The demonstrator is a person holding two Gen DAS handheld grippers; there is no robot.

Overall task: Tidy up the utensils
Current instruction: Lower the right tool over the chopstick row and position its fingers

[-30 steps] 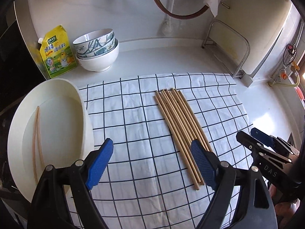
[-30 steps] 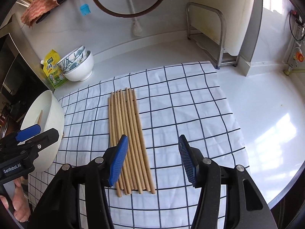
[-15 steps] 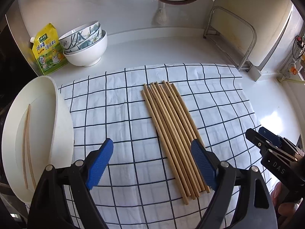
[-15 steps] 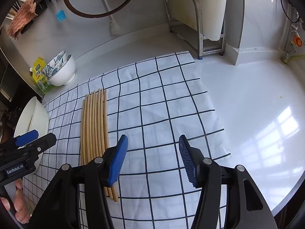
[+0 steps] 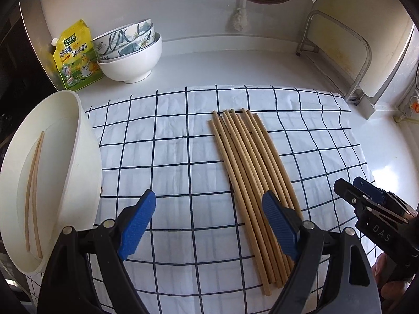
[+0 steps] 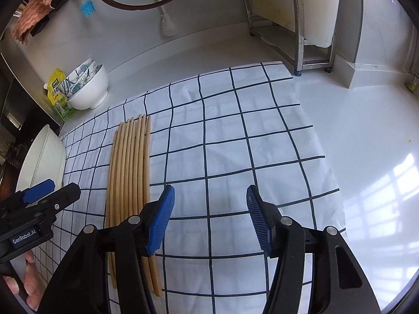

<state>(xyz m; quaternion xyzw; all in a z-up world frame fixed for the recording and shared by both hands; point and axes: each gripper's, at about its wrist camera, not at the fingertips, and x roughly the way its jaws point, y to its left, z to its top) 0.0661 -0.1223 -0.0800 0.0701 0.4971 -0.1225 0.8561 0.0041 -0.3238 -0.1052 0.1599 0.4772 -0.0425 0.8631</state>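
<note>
Several wooden chopsticks (image 5: 251, 172) lie side by side on a white cloth with a dark grid (image 5: 170, 157); the same bundle (image 6: 129, 178) shows in the right wrist view. A white oval basin (image 5: 86, 157) at the left holds two more chopsticks (image 5: 32, 191). My left gripper (image 5: 209, 222) hangs open above the cloth, its right finger over the bundle's near end. My right gripper (image 6: 209, 219) is open over bare cloth just right of the bundle, nothing between its fingers. Each gripper appears in the other's view: right gripper (image 5: 366, 198), left gripper (image 6: 44, 198).
Stacked bowls (image 5: 131, 52) and a yellow seasoning pouch (image 5: 76, 57) stand at the back left. A metal rack (image 5: 337, 52) with a white board is at the back right. White counter (image 6: 353, 144) lies beyond the cloth's right edge. A hand (image 6: 28, 285) grips the left handle.
Both grippers have sunk closer to the cloth. The right wrist view has swung right, so the bundle now lies left of its fingers instead of under the left finger.
</note>
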